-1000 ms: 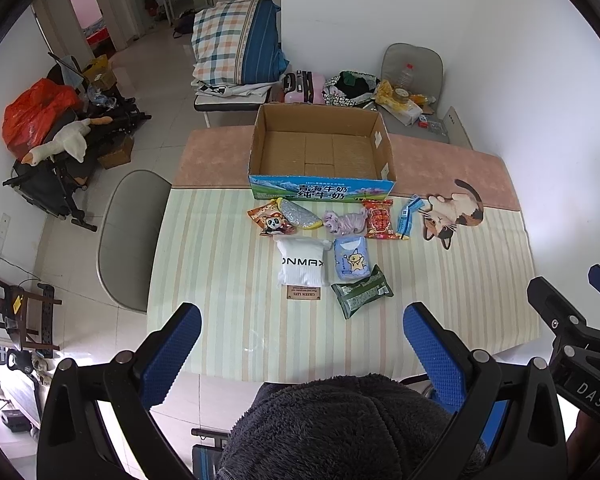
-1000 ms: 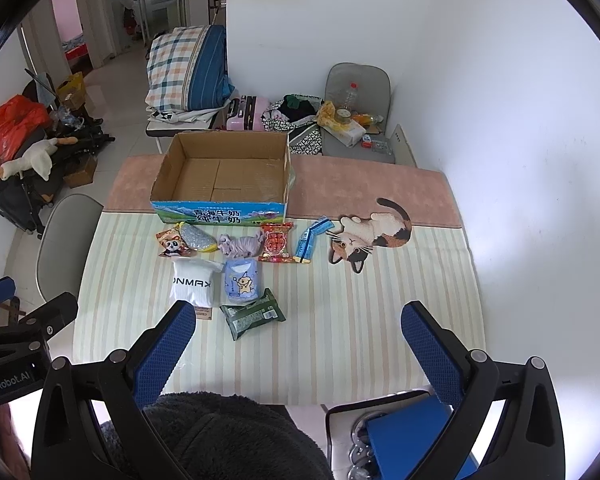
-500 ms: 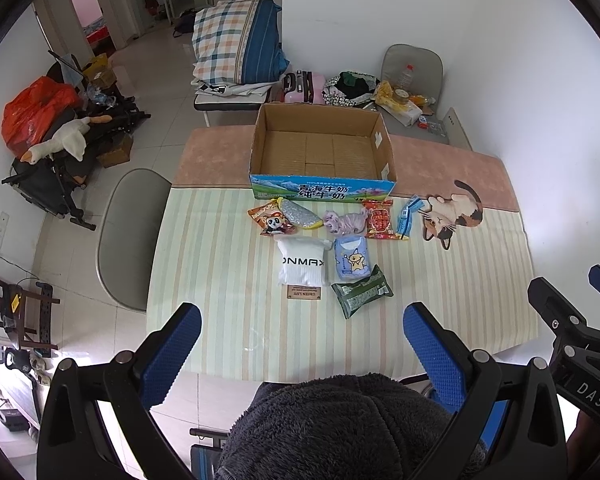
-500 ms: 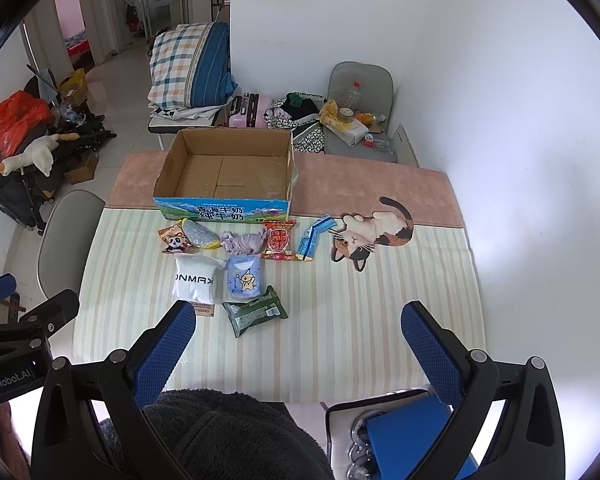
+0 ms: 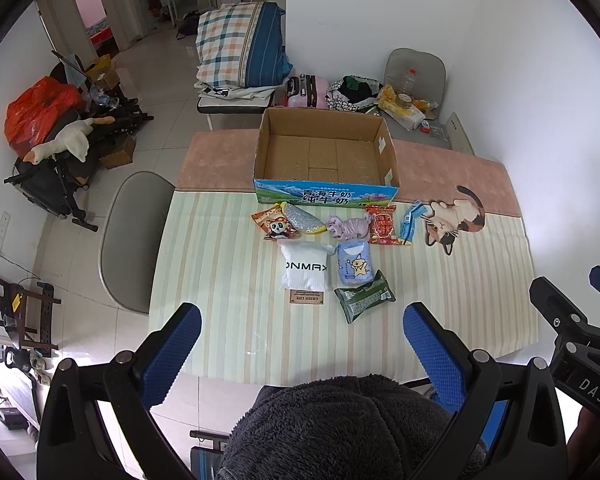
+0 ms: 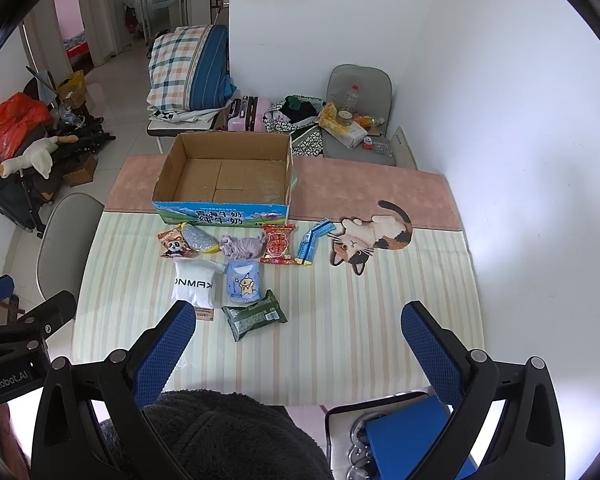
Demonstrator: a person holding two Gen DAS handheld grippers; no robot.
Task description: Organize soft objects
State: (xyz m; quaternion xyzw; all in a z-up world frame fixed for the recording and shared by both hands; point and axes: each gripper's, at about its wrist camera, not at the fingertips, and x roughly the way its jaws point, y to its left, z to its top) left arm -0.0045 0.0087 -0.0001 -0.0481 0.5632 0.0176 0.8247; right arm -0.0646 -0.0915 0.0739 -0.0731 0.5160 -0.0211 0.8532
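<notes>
Grippers both held high above the table (image 5: 220, 264), and we see each from its own camera: the left gripper (image 5: 302, 350) at the bottom of the left wrist view with its blue fingers (image 5: 171, 354) wide apart and nothing between them, the right gripper (image 6: 300, 350) likewise spread and empty in the right wrist view. A dark fleecy shape (image 5: 340, 428) fills the lower centre of both views and hides the near table edge; we cannot say what part of the person it is. The soft items lie in a cluster at mid-frame, just below the open cardboard box (image 5: 326, 158), whose inside shows only bare cardboard. Back row, left to right: panda snack bag (image 5: 275, 222), silver pouch (image 5: 303, 219) overlapping it, crumpled lilac cloth (image 5: 348, 227), red packet (image 5: 383, 225), blue sachet (image 5: 411, 222). Front row: white sock pack (image 5: 305, 266) with its print reading reversed, pale blue pack with a cartoon (image 5: 355, 267), dark green packet (image 5: 365, 296) tilted and just touching it. A small brown label (image 5: 307, 297) sits below the sock pack; its text is too small to read, and in the right wrist view a finger covers part of it. A cat-shaped mat (image 5: 454, 216) lies to the right, apart from the cluster. The right edge of the left wrist view cuts off the other gripper's body.
</notes>
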